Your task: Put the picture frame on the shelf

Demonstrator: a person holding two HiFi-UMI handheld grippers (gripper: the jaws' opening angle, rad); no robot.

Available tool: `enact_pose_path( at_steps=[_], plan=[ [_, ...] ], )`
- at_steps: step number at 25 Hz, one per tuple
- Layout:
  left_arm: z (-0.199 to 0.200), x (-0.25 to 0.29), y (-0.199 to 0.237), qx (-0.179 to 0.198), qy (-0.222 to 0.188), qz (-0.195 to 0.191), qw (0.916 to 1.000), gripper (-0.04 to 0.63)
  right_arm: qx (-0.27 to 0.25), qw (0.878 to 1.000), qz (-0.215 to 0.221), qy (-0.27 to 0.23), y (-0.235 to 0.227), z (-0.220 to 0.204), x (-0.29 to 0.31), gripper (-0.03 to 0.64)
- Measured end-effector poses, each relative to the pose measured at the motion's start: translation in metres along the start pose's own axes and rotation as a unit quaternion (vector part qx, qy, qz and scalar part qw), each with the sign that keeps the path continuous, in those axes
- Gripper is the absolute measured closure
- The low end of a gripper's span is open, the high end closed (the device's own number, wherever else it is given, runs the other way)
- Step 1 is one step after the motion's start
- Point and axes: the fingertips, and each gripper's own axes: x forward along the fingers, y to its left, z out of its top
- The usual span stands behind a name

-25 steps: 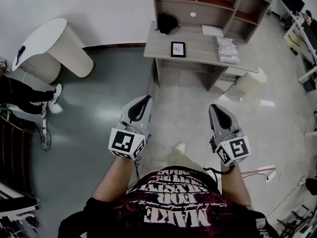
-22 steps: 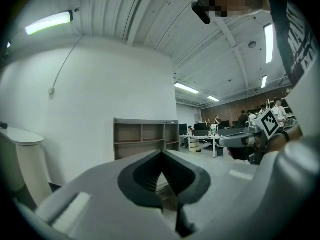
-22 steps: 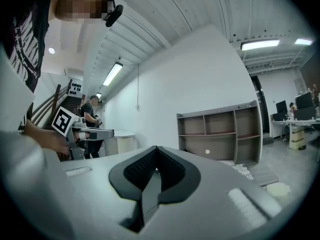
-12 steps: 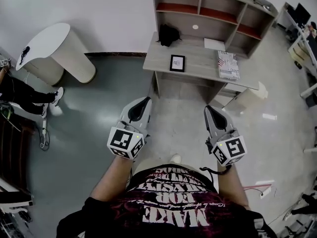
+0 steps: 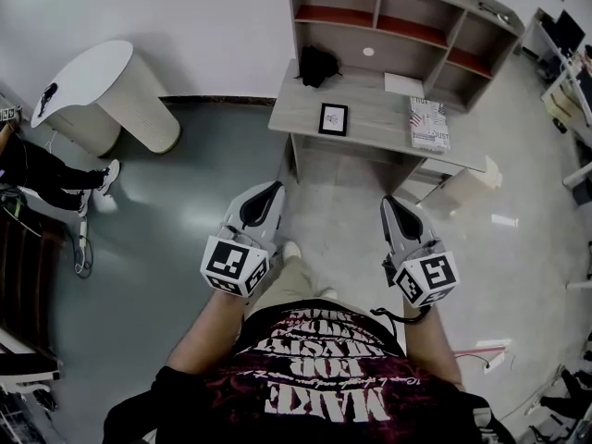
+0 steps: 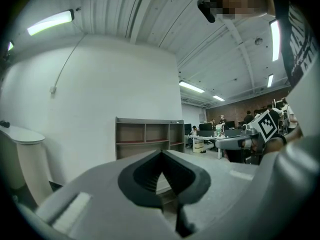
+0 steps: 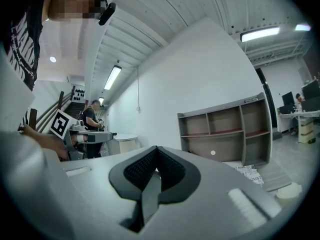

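A small black picture frame [image 5: 333, 118] lies flat on the wooden desk [image 5: 370, 132] ahead of me. Behind it stands the open shelf unit [image 5: 398, 17], which also shows as a shelf [image 6: 147, 139] in the left gripper view and as a shelf [image 7: 227, 129] in the right gripper view. My left gripper [image 5: 268, 192] and right gripper [image 5: 390, 203] are held at waist height, well short of the desk. Both are shut with nothing between the jaws.
A black bag [image 5: 317, 65], a white paper [image 5: 404, 84] and a printed booklet [image 5: 427, 123] lie on the desk. A white rounded counter [image 5: 102, 95] stands at the left, with a person's legs [image 5: 55, 178] near it. A pale box [image 5: 462, 188] sits beside the desk.
I have stepped slightly toward the desk; my foot now shows forward between the grippers. Both grippers stay shut at the same height.
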Motion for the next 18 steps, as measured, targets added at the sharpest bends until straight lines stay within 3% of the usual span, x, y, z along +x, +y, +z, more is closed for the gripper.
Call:
enact_pose_path(
  at_steps=[12, 18],
  plan=[
    [-0.019, 0.045, 0.041, -0.019, 0.015, -0.02, 0.9995, 0.593, 0.007, 0.999, -0.024, 0.024, -0.027, -0.01, 0.049, 0.589],
    [-0.011, 0.076, 0.09, -0.026, 0.01, -0.012, 0.9995, 0.594, -0.007, 1.0, -0.02, 0.02, -0.035, 0.007, 0.097, 0.589]
  ],
)
